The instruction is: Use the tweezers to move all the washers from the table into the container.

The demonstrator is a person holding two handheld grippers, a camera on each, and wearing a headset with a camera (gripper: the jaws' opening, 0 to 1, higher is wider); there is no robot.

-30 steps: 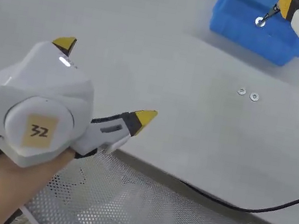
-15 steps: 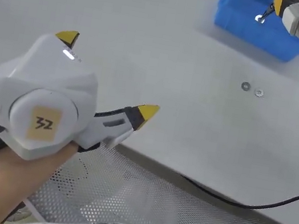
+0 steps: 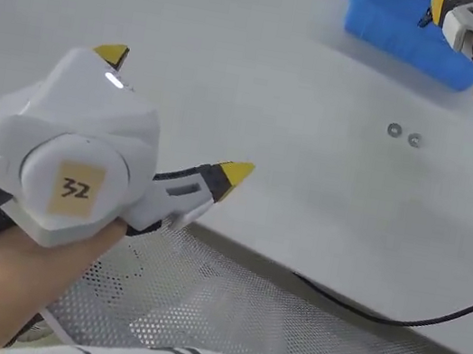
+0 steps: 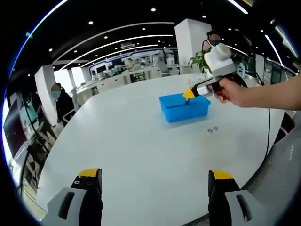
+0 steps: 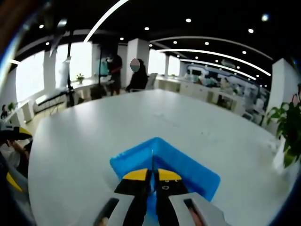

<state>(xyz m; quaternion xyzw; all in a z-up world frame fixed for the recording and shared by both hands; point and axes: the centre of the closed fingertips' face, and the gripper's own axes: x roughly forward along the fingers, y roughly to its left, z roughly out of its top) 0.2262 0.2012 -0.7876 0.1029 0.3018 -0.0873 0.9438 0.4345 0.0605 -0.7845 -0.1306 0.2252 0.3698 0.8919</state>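
Bright, even overhead light is supplied by ceiling strips [image 4: 141, 24] and round spots. In the head view the white table [image 3: 262, 81] is rendered pale grey, with only soft, faint shadows. Strong fisheye curvature is seen at the edges of both gripper views. The right gripper view is blurred: the right claw [image 5: 152, 175] is out of focus, the tweezers [image 5: 152, 159] are barely resolved, and the windows [image 5: 80, 59] are overexposed.
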